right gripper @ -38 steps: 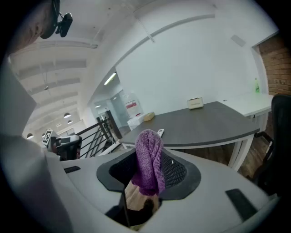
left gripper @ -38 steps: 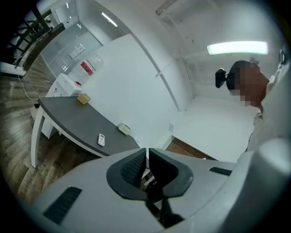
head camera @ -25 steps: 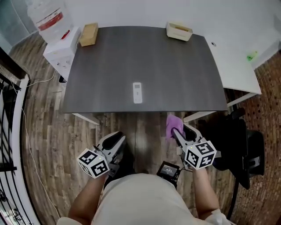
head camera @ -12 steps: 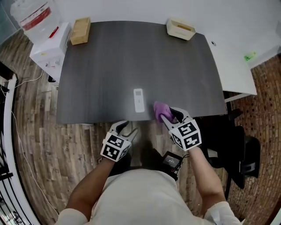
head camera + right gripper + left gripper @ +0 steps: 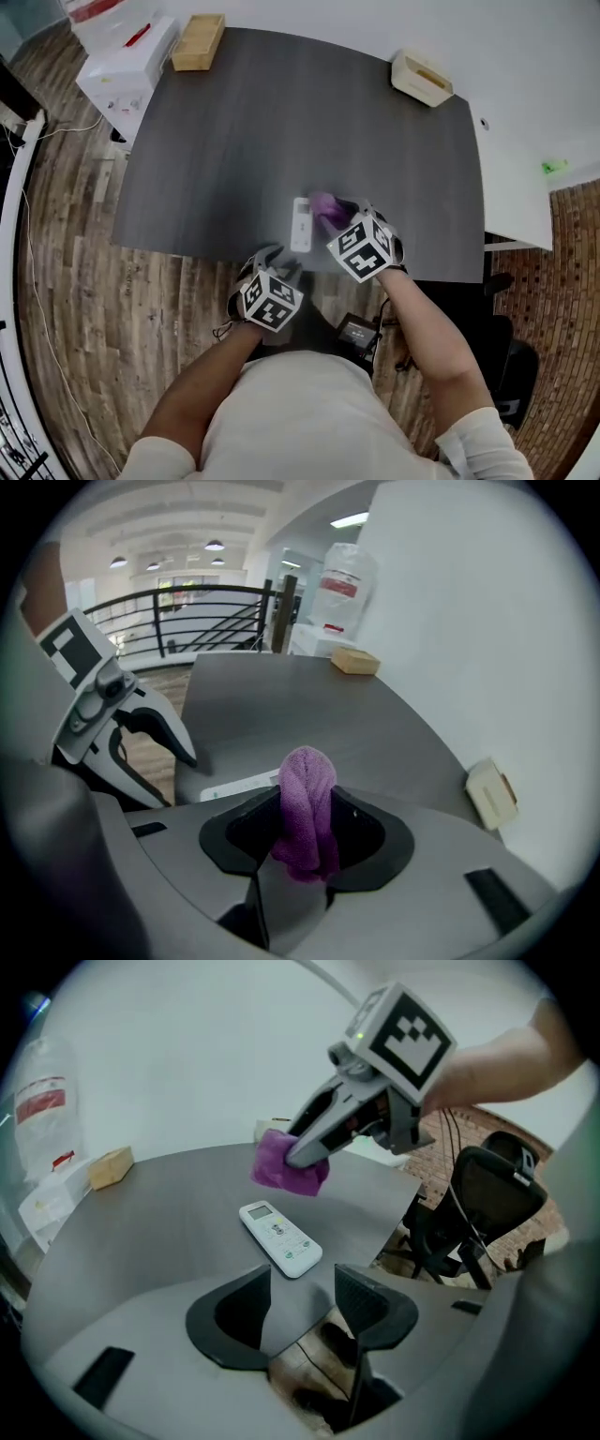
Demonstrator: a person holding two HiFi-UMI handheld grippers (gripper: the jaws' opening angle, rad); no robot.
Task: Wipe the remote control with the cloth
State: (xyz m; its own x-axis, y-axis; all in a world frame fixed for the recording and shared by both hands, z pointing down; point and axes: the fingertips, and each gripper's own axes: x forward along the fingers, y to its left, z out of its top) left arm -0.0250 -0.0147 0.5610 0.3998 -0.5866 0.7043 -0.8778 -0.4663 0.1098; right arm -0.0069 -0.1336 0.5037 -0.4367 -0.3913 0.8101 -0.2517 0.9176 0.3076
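Now right gripper (image 5: 307,834) clamps purple cloth (image 5: 307,785) just beside remote control (image 5: 301,223) on table (image 5: 281,112); left gripper (image 5: 302,1299) empty, jaws apart, having just been opening.

One remote (image 5: 301,225), one purple cloth (image 5: 325,208), two tools (image 5: 302,1281) (image 5: 305,810), perhaps two small boxes (image 5: 199,42) (image 5: 422,79).

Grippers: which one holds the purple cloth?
The right gripper: its jaws pinch the cloth. On the left gripper the jaws have just been opening, nothing between them.

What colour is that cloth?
Purple; the cloth shows best in the right gripper view.
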